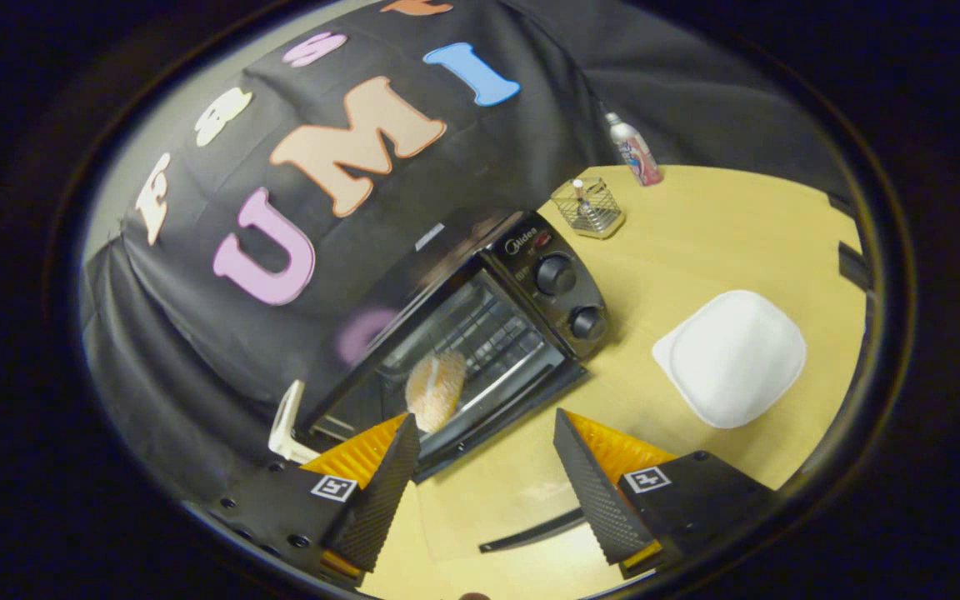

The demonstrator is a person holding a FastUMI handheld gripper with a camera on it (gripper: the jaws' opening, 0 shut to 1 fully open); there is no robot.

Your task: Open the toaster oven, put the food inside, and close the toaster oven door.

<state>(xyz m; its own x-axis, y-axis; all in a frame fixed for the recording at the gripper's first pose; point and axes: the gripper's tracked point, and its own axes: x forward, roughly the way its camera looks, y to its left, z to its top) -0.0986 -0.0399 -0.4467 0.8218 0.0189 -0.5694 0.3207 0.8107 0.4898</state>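
A black toaster oven (555, 275) stands on the wooden table against the booth wall, two knobs on its right panel. Its glass door (492, 492) lies folded down toward me, with the dark handle (530, 529) between my fingers near their base. A round orange-brown piece of food (436, 389) rests inside the oven's cavity on the rack, just beyond my left fingertip. My gripper (484, 419) is open over the lowered door, with nothing between the fingers.
A white empty plate (730, 358) sits on the table (738, 233) to the right of the oven. Behind it stand a small wire basket (588, 208) and a spray can (634, 150). A white object (288, 425) sits at the oven's left corner.
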